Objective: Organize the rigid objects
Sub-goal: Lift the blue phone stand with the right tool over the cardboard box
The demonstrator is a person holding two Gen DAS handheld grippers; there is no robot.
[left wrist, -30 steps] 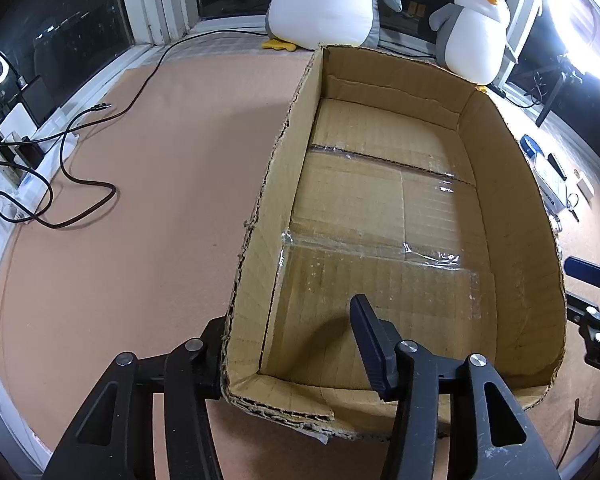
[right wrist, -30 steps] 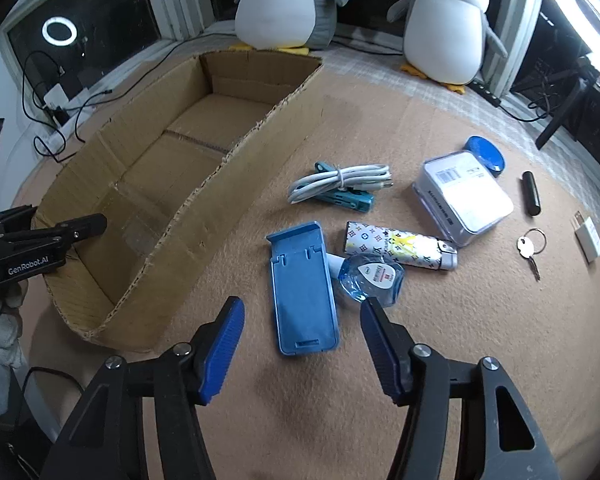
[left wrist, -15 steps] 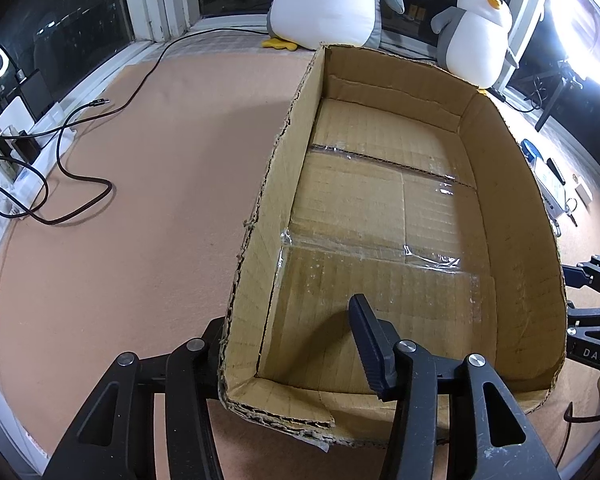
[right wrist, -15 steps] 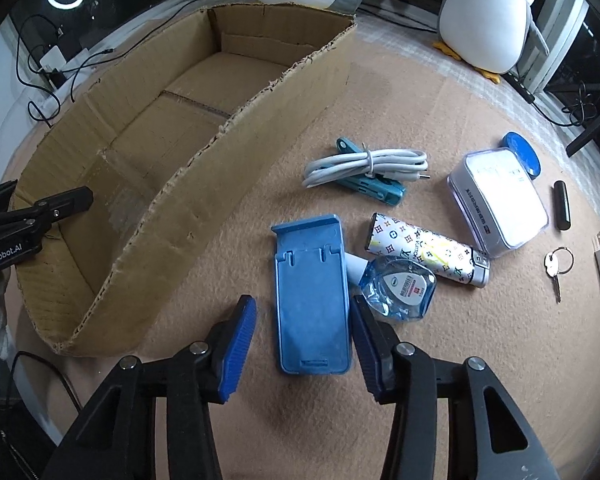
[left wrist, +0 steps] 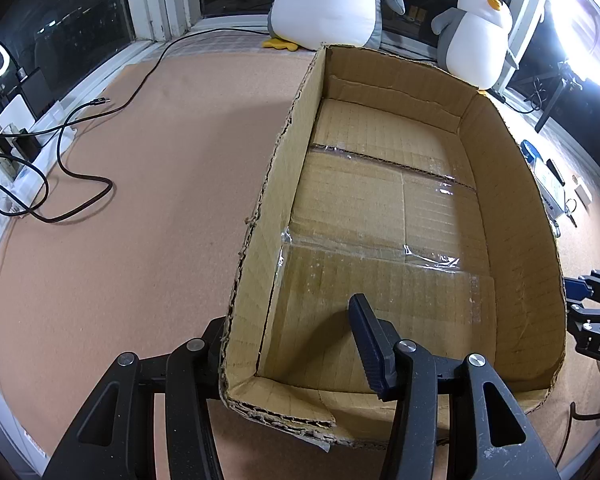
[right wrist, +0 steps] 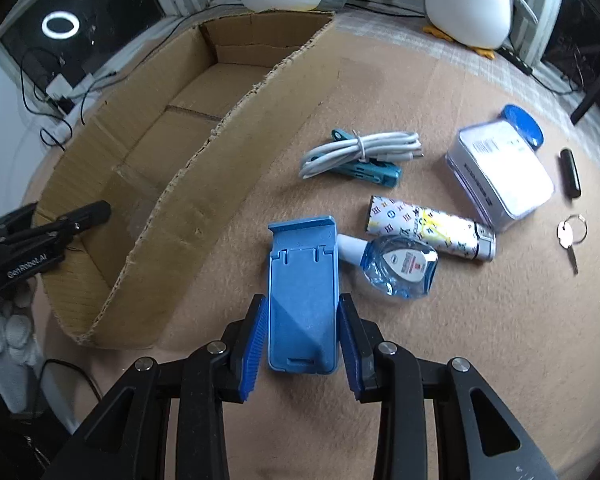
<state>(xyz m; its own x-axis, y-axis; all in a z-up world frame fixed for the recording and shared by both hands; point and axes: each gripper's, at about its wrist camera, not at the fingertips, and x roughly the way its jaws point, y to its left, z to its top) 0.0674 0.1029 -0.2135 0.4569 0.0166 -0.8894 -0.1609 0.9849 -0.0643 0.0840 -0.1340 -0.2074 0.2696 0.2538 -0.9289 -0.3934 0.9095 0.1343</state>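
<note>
Cardboard box [left wrist: 400, 208], open-topped and empty, is shown as the largest item; its near left corner is straddled by the left hand-held gripper [left wrist: 288, 344], whose fingers are spread, one outside the wall and one inside, with no grip on the wall visible. On the table [right wrist: 440, 340], to the right of the box, the blue phone stand [right wrist: 302, 288] lies flat, directly ahead of the right hand-held gripper [right wrist: 302, 344]. Its long axis runs along the fingers, so the narrow width is presented between the jaws. The blue pads [right wrist: 256, 344] are set against both long edges of its near end; whether it is already clenched or only bracketed cannot be told, and it is not lifted. The right hand-held gripper is plainly the nearer one, and the box lies to its left.

Only the right wrist view shows the stand, the small clear bottle [right wrist: 396, 266] touching its right edge, the patterned tube [right wrist: 428, 232] and the white cable bundle [right wrist: 364, 148]. Only the left wrist view shows the bare box floor.
</note>
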